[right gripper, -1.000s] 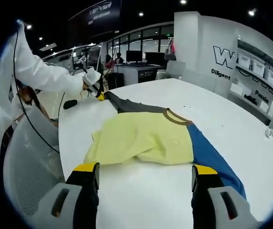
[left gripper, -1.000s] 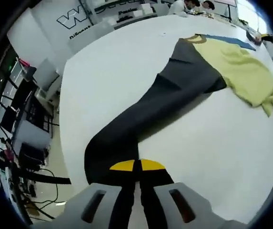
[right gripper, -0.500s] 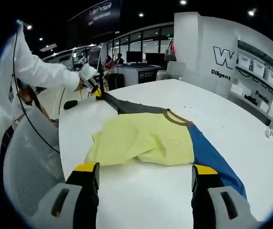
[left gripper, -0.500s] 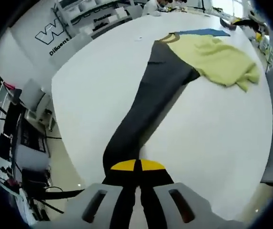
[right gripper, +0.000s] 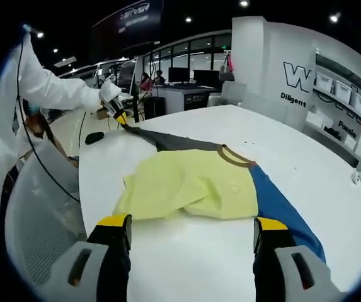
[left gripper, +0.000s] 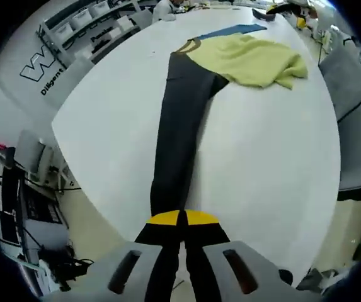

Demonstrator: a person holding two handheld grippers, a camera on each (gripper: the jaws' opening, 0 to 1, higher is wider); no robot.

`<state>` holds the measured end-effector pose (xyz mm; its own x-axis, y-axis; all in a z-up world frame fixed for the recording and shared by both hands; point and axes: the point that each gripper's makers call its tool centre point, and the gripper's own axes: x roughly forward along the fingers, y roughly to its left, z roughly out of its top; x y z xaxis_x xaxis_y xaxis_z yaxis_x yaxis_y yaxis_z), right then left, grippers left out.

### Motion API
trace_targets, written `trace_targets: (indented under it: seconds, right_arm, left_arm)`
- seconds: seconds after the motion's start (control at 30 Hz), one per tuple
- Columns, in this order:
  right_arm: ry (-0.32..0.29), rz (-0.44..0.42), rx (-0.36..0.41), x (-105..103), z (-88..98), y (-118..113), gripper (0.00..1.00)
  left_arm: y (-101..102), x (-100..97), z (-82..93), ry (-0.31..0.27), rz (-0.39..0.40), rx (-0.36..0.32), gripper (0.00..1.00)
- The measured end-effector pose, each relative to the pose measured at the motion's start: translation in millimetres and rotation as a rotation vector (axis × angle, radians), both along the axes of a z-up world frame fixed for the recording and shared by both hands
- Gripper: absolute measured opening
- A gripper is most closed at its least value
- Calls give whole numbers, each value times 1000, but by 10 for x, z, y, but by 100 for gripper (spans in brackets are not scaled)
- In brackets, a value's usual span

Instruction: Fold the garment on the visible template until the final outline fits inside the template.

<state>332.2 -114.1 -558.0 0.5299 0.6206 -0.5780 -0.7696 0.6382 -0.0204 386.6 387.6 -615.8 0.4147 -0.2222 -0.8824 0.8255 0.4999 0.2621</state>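
Left gripper (left gripper: pixel 181 218) is clamping the dark sleeve (left gripper: pixel 179 132), stretching it past the table (left gripper: pixel 275 163) edge; shirt (right gripper: pixel 193 182) lying mid-table. Right gripper (right gripper: pixel 193 234) is hovering, jaws apart. Next: probably folding sleeve inward.

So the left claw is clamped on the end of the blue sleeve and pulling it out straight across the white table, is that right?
Not quite. The left claw is clamped on the dark grey sleeve, not the blue one, as the left gripper view shows. The blue sleeve lies loose on the white table at the other side.
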Motion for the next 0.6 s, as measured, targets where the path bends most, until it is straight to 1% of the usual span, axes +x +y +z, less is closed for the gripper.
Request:
trace_targets:
  seconds: [0.03,0.07,0.13,0.2,0.27,0.33,0.4,0.43,0.5,0.53,0.6]
  right_arm:
    - [1,1,-3,1,-6,-1,80]
    - [1,2,-4,0,-9,4,80]
    - [1,1,-3,2,-3,8,80]
    - [-2,2,-1,5,10,14,80]
    - [-2,2,-5,4,6,13,80]
    - [0,2,-3,2,1,16,80]
    - [0,3,-5,0,-4,16,80]
    - [1,5,-5,-1,-9,27,80]
    - [1,7,-3,-1,-8,39,80]
    - [1,8,-3,-1,-7,44,80]
    - [-2,15,-4,3,7,67,80]
  left_arm:
    - [-28,-23,-5,1,-12,-1,0]
    - [-48,-81,-49,26,-48,24,0]
    - [-43,-102,-51,27,-53,26,0]
    - [21,-84,-56,27,-53,15,0]
    - [40,-68,-53,19,-67,6,0]
    - [66,-56,-61,16,-96,-8,0]
    - [79,-53,-51,9,-102,-7,0]
    - [141,-28,-78,12,-105,-10,0]
    - [146,-47,-90,13,-112,-2,0]
    - [146,-77,-110,20,-130,5,0]
    - [206,-82,-177,28,-134,14,0]
